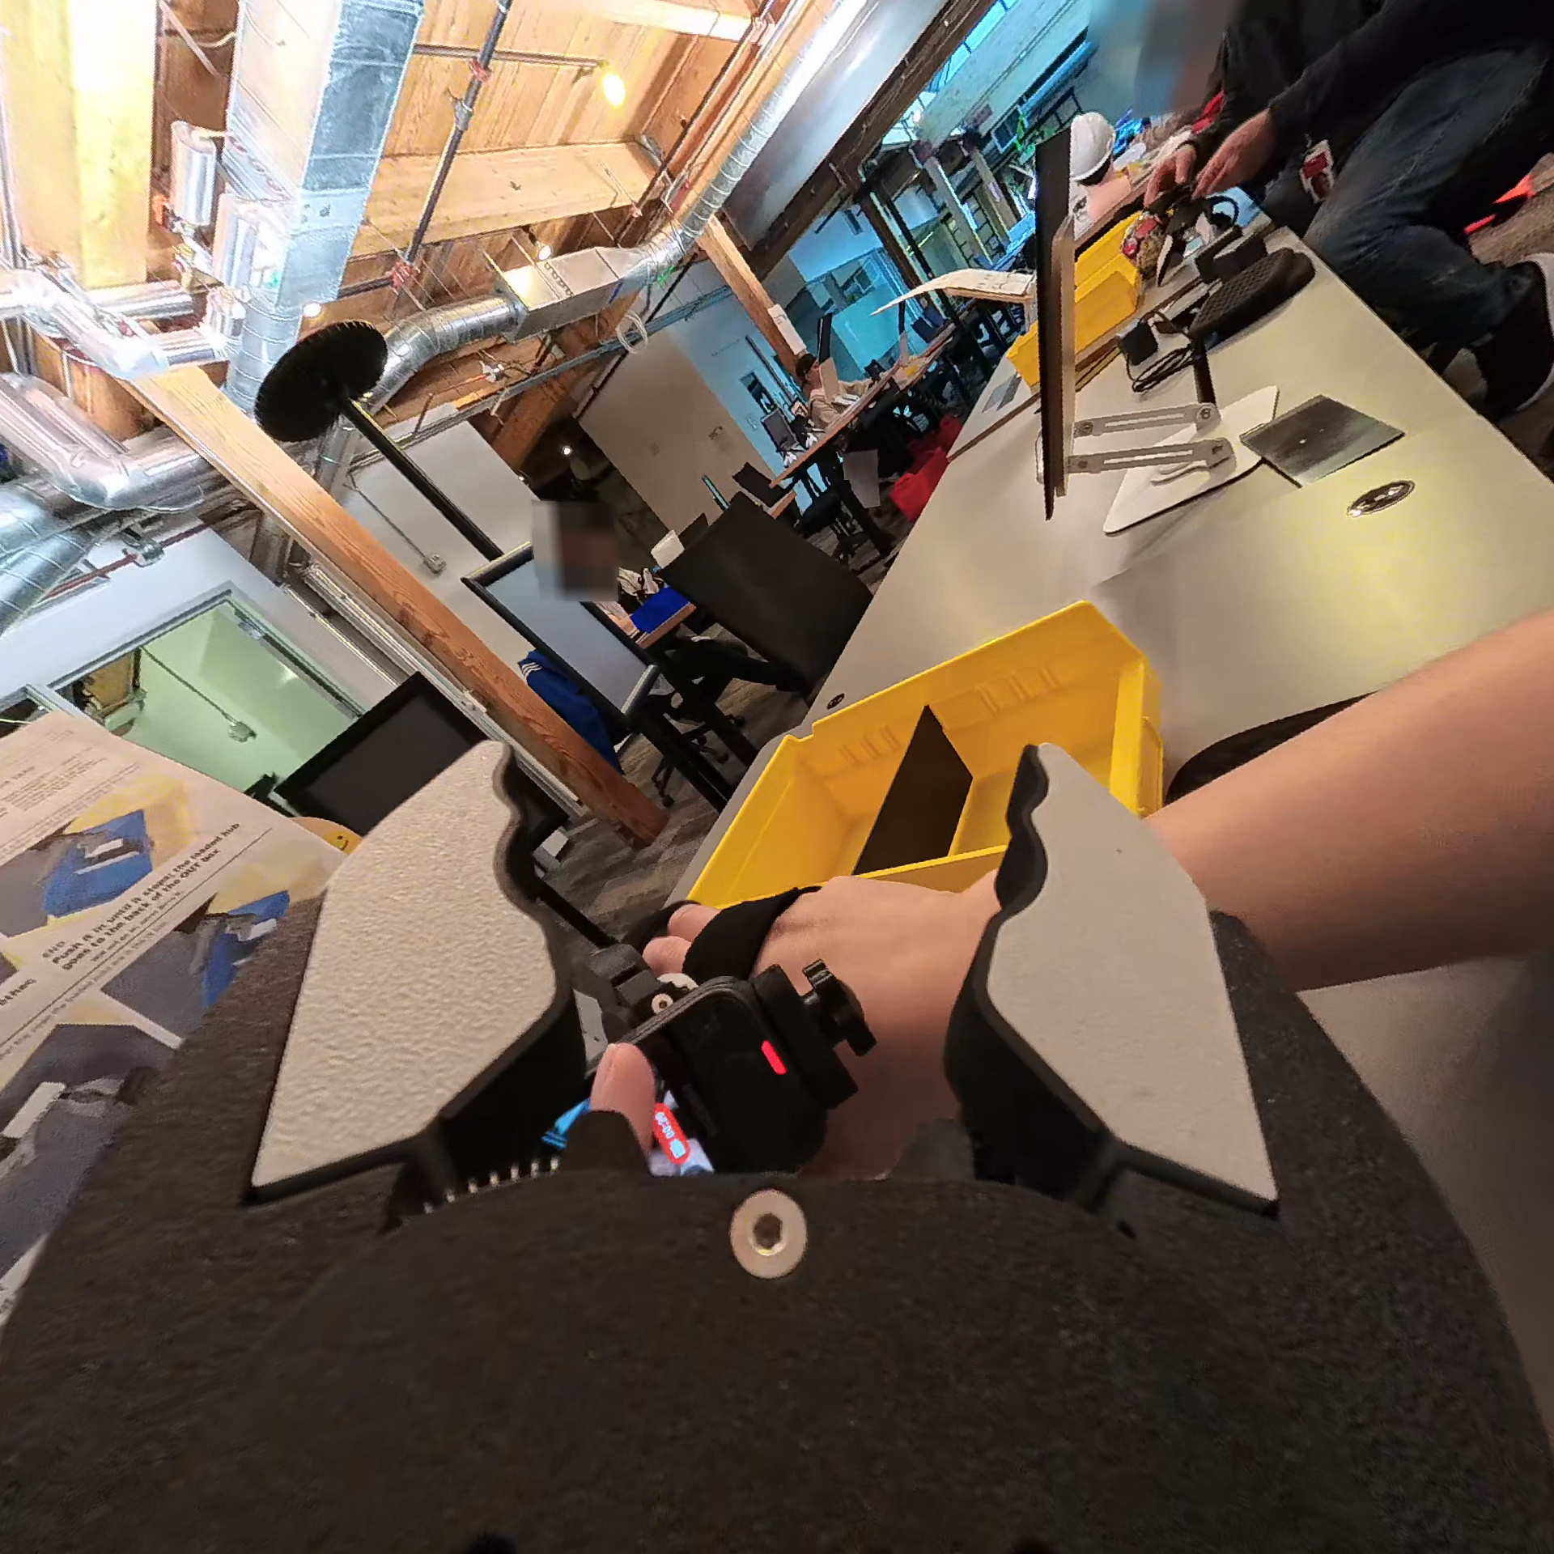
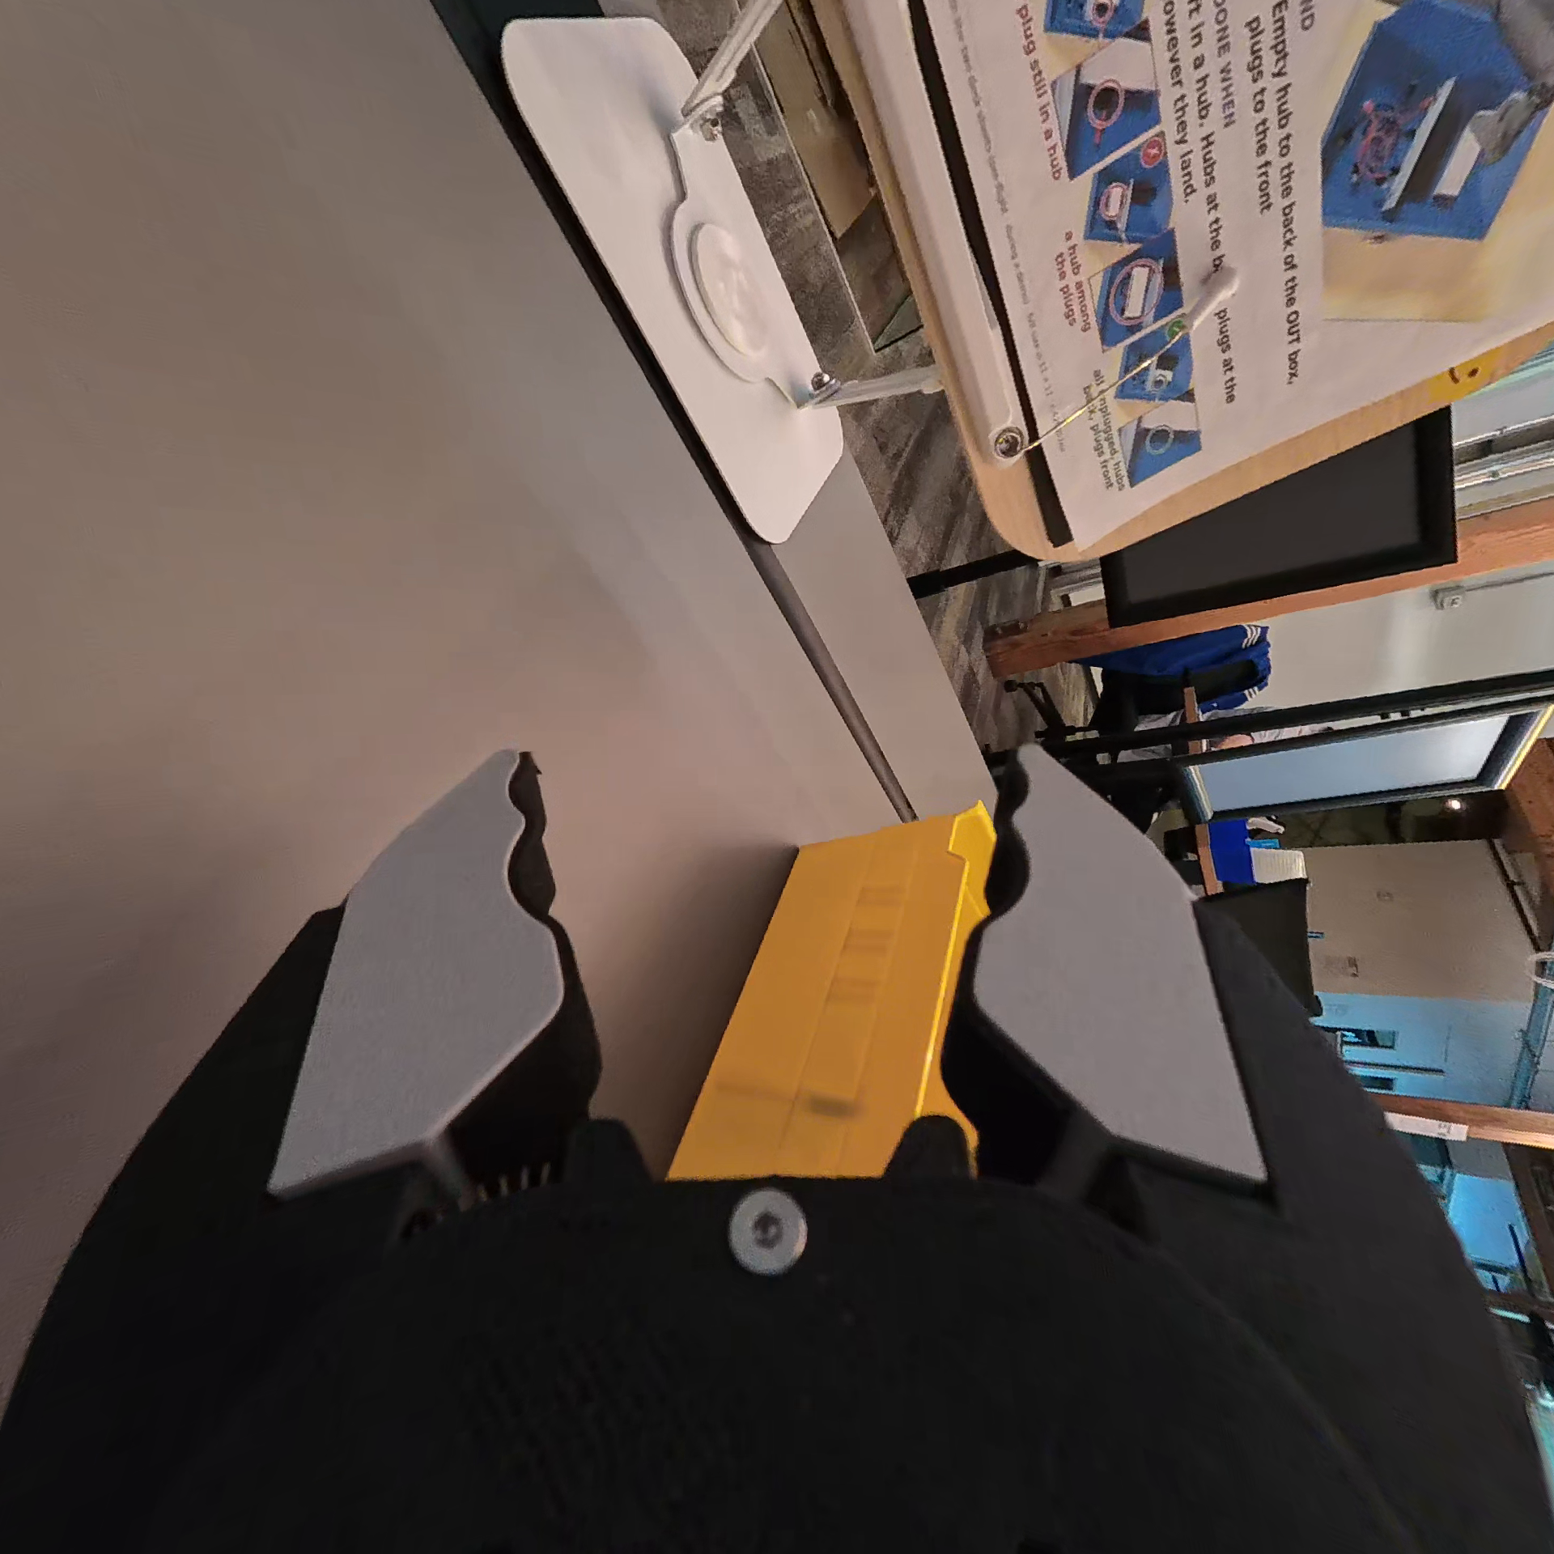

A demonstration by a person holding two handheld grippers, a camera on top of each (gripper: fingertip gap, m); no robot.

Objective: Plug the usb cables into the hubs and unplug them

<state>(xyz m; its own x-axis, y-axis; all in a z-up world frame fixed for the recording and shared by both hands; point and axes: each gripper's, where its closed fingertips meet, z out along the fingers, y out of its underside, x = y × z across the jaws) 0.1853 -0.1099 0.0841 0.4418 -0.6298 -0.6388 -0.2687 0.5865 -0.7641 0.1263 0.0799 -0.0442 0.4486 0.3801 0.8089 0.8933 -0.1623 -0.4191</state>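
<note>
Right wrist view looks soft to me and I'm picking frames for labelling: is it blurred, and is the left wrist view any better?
Right wrist view: the yellow bin is smeared with motion blur, and the table looks dim and warm-tinted. Left wrist view: sharper, the yellow bin crisp, wide-angle bending at the edges, and a ceiling lamp glaring.

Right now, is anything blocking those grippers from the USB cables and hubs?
Cannot say: no cable or hub shows in either view. The left hand-held gripper faces a divided yellow bin; the right hand-held gripper faces its outer wall.
</note>
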